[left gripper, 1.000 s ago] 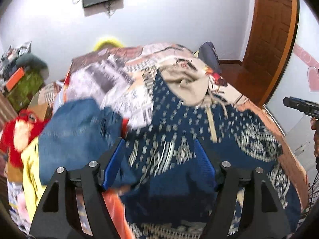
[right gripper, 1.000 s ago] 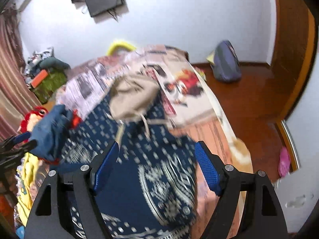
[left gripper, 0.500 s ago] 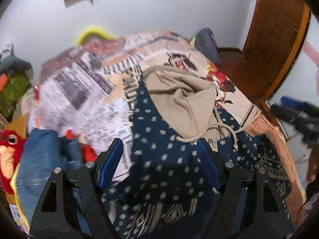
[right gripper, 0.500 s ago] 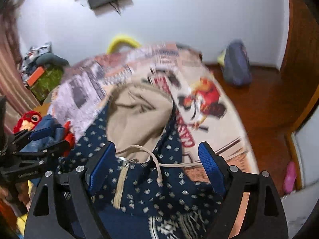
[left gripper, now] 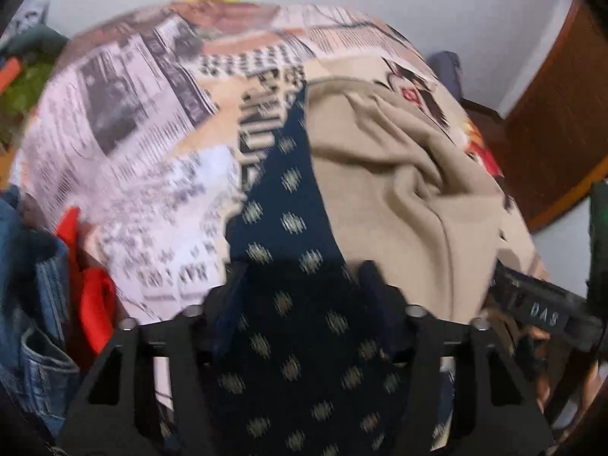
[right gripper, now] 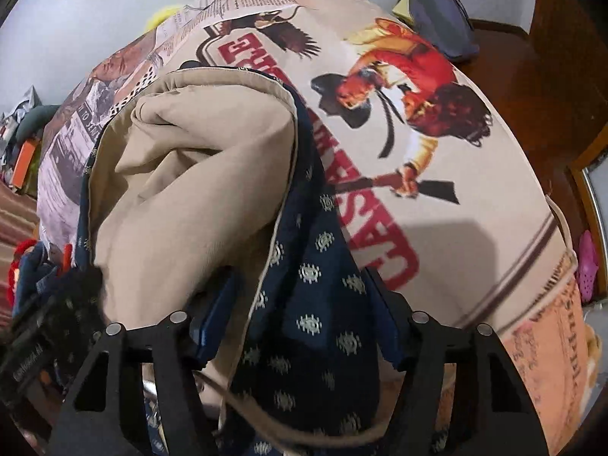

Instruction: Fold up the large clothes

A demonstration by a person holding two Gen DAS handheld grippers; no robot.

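A navy patterned hoodie (left gripper: 288, 190) with a beige-lined hood (left gripper: 399, 174) lies spread on the bed. My left gripper (left gripper: 304, 269) is low over the navy cloth beside the hood. Its jaws are closing, with the cloth filling the gap between them. In the right wrist view my right gripper (right gripper: 300, 277) is down at the other side of the hood (right gripper: 197, 174). Its jaws are closing too, with a raised fold of navy fabric (right gripper: 323, 250) and the hood's edge between them. A beige drawstring (right gripper: 304, 429) crosses below the fingers. Each gripper shows at the edge of the other's view.
The hoodie rests on a newspaper-and-cowboy print bedspread (right gripper: 437, 209). Blue jeans (left gripper: 34, 304) and a red cloth (left gripper: 95, 296) are piled at the bed's left edge. A dark backpack (right gripper: 440, 19) sits on the wooden floor beyond the bed. A pink shoe (right gripper: 587, 266) lies at right.
Both grippers have come forward and down from the hoodie's body to its hood end. Their jaws have narrowed, and fabric now stands between the fingers.
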